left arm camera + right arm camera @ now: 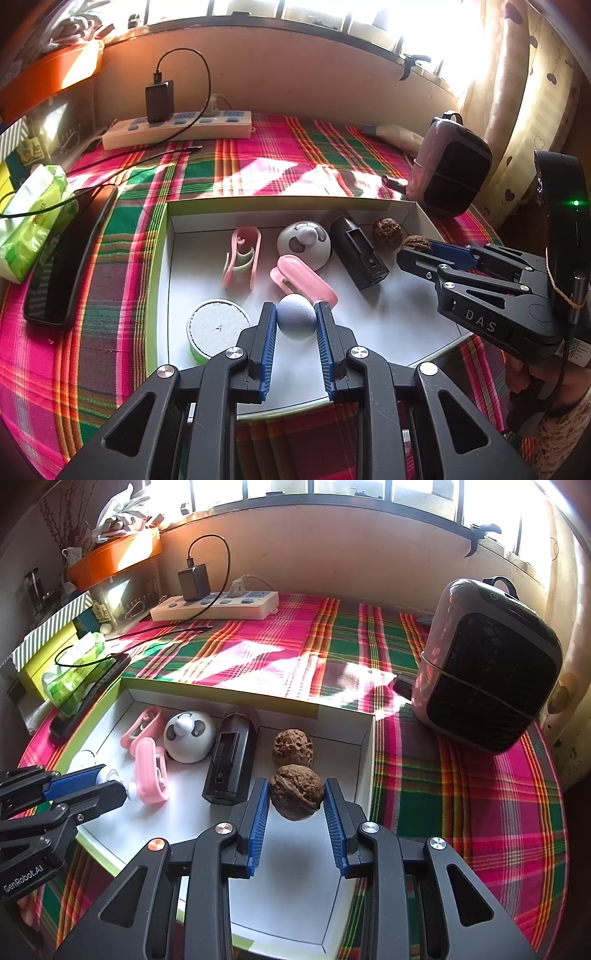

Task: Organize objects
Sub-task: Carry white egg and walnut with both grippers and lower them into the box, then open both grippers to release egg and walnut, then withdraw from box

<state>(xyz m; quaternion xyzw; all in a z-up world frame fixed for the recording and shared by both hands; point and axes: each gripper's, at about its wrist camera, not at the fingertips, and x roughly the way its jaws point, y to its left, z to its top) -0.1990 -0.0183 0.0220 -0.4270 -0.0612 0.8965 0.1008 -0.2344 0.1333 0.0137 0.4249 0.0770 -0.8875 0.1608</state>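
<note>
- Our left tongs (296, 320) have their blue pads against either side of a small grey-blue fabric ball (296, 319), low in the near part of the white shallow cardboard tray (373, 202).
- Our right tongs (296, 800) are closed on a brown wrinkled walnut (296, 791), near the tray's right wall.
- A second walnut (293, 747) lies just beyond it; left of that lie a black rectangular device (229, 762), a panda-faced white dome (189, 736) and two pink plastic clips (149, 771).
- The tray sits on a plaid-clothed bench (461, 805).
</note>
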